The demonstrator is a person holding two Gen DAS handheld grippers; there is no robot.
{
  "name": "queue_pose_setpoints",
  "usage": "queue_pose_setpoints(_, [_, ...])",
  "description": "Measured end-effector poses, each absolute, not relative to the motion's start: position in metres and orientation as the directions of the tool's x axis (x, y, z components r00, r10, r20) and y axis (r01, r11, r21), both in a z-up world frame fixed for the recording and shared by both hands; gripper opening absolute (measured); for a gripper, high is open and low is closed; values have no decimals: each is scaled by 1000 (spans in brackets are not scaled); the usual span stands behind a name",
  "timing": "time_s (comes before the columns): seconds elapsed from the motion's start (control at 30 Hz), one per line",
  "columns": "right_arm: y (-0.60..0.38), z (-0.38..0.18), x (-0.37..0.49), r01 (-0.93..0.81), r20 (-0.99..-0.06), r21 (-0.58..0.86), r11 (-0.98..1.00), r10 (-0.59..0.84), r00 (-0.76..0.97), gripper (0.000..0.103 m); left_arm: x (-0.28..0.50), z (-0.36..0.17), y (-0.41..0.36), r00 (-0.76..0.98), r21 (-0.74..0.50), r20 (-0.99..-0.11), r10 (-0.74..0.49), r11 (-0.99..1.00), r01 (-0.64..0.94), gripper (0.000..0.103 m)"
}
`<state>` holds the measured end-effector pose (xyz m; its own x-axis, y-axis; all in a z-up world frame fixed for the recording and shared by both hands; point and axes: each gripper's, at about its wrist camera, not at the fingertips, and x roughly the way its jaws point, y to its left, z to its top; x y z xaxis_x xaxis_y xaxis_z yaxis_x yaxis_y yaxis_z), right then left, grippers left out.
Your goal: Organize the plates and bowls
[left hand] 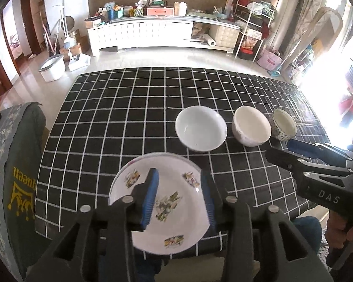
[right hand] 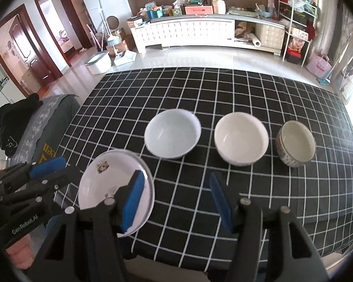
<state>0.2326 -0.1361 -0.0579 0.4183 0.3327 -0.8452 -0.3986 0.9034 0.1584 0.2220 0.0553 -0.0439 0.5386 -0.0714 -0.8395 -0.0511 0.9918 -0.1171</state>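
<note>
A white floral plate (left hand: 167,202) (right hand: 110,183) lies near the table's front edge. Behind it stand three bowls in a row: a pale blue-white bowl (left hand: 200,128) (right hand: 173,132), a cream bowl (left hand: 251,125) (right hand: 241,138) and a small patterned bowl (left hand: 282,124) (right hand: 295,143). My left gripper (left hand: 180,183) is open and hovers over the plate, empty; it also shows in the right wrist view (right hand: 47,166). My right gripper (right hand: 178,183) is open and empty, just right of the plate in front of the bowls; it also shows in the left wrist view (left hand: 277,149).
The table has a black cloth with a white grid (left hand: 129,108) (right hand: 282,199). A grey-green cushioned seat (left hand: 14,164) (right hand: 47,122) stands against its left side. Beyond the far edge are bare floor, a white bucket (left hand: 51,68) and a cluttered white cabinet (left hand: 153,33).
</note>
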Motion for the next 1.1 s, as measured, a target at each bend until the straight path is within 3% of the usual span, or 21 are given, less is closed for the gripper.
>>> queue_pose_setpoints(0.37, [-126, -71, 304, -378, -882, 217, 900, 347, 319, 63, 307, -61, 64, 432, -186, -890, -145, 981, -53, 37])
queue_pose_setpoints(0.8, [-98, -138, 367, -367, -934, 258, 894, 328, 142, 63, 386, -129, 74, 281, -315, -920, -274, 943, -110, 41])
queue_pose_setpoints(1.1, [-96, -161, 379, -368, -952, 175, 913, 252, 173, 63, 410, -160, 74, 243, -309, -932, -269, 940, -146, 41])
